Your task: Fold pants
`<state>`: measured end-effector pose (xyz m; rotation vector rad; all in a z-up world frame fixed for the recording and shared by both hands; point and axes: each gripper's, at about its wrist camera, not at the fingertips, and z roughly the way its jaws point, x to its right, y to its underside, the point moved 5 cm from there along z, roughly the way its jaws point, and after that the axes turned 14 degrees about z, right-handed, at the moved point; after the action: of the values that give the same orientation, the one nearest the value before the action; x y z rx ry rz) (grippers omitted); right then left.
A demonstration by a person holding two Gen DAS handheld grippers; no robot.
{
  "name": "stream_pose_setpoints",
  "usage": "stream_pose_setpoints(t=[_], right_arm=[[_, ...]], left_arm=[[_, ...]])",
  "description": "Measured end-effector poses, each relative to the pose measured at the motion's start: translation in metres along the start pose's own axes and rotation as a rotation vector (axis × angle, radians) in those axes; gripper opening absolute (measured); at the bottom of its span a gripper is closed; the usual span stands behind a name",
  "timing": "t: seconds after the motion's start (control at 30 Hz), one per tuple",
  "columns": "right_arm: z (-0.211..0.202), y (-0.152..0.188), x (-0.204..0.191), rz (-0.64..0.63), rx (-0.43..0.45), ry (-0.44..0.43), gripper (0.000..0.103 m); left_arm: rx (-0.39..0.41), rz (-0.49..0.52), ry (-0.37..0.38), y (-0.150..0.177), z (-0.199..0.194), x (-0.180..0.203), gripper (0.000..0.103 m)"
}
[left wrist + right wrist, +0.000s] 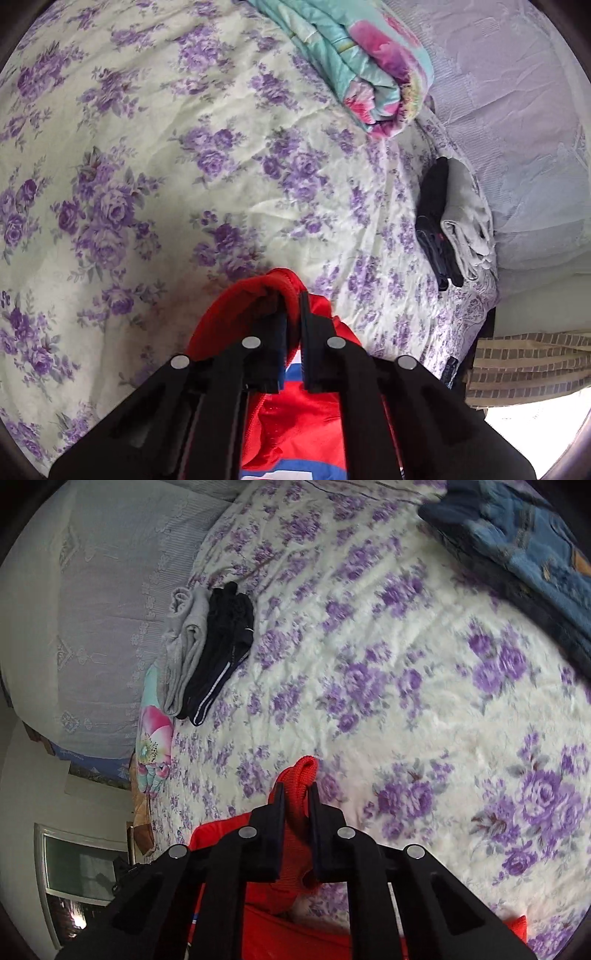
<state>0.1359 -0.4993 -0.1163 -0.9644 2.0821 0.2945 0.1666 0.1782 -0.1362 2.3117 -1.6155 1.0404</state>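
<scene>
- Left wrist view: the left hand-held gripper (293, 314) is clamped on a bunched red edge of the pants (295, 417); the red, white and blue cloth hangs back beneath its fingers toward the camera, so the pants sit right at and under the gripper, above the bed (155, 155).
- Ahead of this gripper the floral sheet lies bare and wide, good room to lay the garment flat; ahead and to the right rests a rolled turquoise and pink quilt (365, 70); nearer on the right lies a small pile of folded clothes (450, 221), dark beside grey, close to where the bed drops away; I judge it wise to carry the cloth forward and left, away from both.
- Right wrist view: the right hand-held gripper (298, 794) pinches a ribbed red band of the pants (295, 849), which pokes out past its tips; more red cloth spreads below and to its left.
- Ahead and to the right the sheet (424, 701) is open; the folded pile (210, 646) sits ahead to the left beside a pale pillow (92, 609); a blue blanket (524, 554) lies far ahead on the right.
- Likely a lift-and-spread step; keeping both grips firm and drawing the two held edges apart evenly should pull out slack before lowering.
</scene>
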Motion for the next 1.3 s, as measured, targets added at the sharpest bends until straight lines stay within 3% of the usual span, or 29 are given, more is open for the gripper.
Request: stream_pose_setpoints(t=[0.13, 0.2, 0.23, 0.27, 0.3, 0.33, 0.37, 0.4, 0.47, 0.53, 0.57, 0.63, 0.73, 0.87, 0.97, 1.0, 1.03, 1.1, 1.17, 1.2, 1.23, 1.3], right_arm=[[-0.057, -0.011, -0.057, -0.213, 0.122, -0.081, 0.011], [-0.103, 0.012, -0.074, -0.455, 0.201, -0.118, 0.011], [-0.117, 0.030, -0.069, -0.582, 0.207, -0.060, 0.011], [-0.120, 0.044, -0.048, -0.640, 0.135, 0.017, 0.012], [-0.116, 0.052, -0.016, -0.632, 0.046, 0.122, 0.017], [-0.114, 0.054, 0.024, -0.575, 0.013, 0.260, 0.022], [-0.119, 0.052, 0.059, -0.475, 0.027, 0.328, 0.029], [-0.128, 0.046, 0.082, -0.346, 0.052, 0.307, 0.029], [-0.150, 0.028, 0.097, -0.142, 0.167, 0.162, 0.029], [-0.152, 0.014, 0.089, -0.070, 0.208, 0.050, 0.029], [-0.143, 0.009, 0.082, -0.063, 0.198, 0.040, 0.029], [-0.115, 0.008, 0.067, -0.070, 0.137, 0.040, 0.029], [-0.062, 0.024, 0.056, -0.086, 0.012, 0.107, 0.041], [-0.015, 0.041, 0.072, -0.054, -0.083, 0.210, 0.045], [0.003, 0.055, 0.074, -0.043, -0.124, 0.231, 0.052], [0.008, 0.060, 0.068, -0.074, -0.133, 0.228, 0.051], [0.011, 0.065, 0.062, -0.116, -0.150, 0.223, 0.048], [0.014, 0.078, 0.048, -0.209, -0.163, 0.218, 0.025], [0.014, 0.083, 0.033, -0.283, -0.150, 0.232, 0.018], [0.011, 0.081, 0.026, -0.304, -0.134, 0.232, 0.014], [0.006, 0.078, 0.020, -0.312, -0.115, 0.223, 0.013], [-0.009, 0.065, 0.007, -0.323, -0.047, 0.225, 0.009]], left_arm=[[0.075, 0.038, 0.118, 0.000, -0.031, 0.032, 0.005], [0.109, 0.088, 0.158, 0.012, -0.052, 0.046, 0.005], [0.123, 0.124, 0.162, 0.022, -0.064, 0.049, 0.005], [0.125, 0.148, 0.153, 0.034, -0.072, 0.047, 0.005], [0.115, 0.145, 0.148, 0.045, -0.076, 0.039, 0.005], [0.090, 0.110, 0.153, 0.059, -0.076, 0.025, 0.006], [0.063, 0.061, 0.152, 0.071, -0.073, 0.010, 0.006], [0.043, 0.022, 0.145, 0.081, -0.070, -0.003, 0.007], [0.010, -0.018, 0.118, 0.093, -0.063, -0.018, 0.007], [0.006, -0.016, 0.107, 0.091, -0.059, -0.018, 0.006], [0.012, -0.009, 0.102, 0.086, -0.057, -0.015, 0.006], [0.016, 0.005, 0.100, 0.076, -0.054, -0.010, 0.006], [0.018, 0.028, 0.092, 0.069, -0.051, -0.004, 0.006], [0.002, 0.023, 0.070, 0.070, -0.043, -0.008, 0.008], [-0.029, 0.010, 0.022, 0.073, -0.031, -0.014, 0.032], [-0.031, 0.003, 0.004, 0.073, -0.028, -0.015, 0.042], [-0.027, -0.002, 0.006, 0.072, -0.027, -0.015, 0.045], [-0.017, 0.005, -0.002, 0.066, -0.024, -0.013, 0.045], [-0.009, 0.019, -0.006, 0.059, -0.021, -0.010, 0.043], [-0.010, 0.028, 0.001, 0.056, -0.019, -0.008, 0.036], [-0.010, 0.035, 0.013, 0.053, -0.017, -0.006, 0.015], [-0.006, 0.053, 0.029, 0.047, -0.017, 0.001, 0.011]])
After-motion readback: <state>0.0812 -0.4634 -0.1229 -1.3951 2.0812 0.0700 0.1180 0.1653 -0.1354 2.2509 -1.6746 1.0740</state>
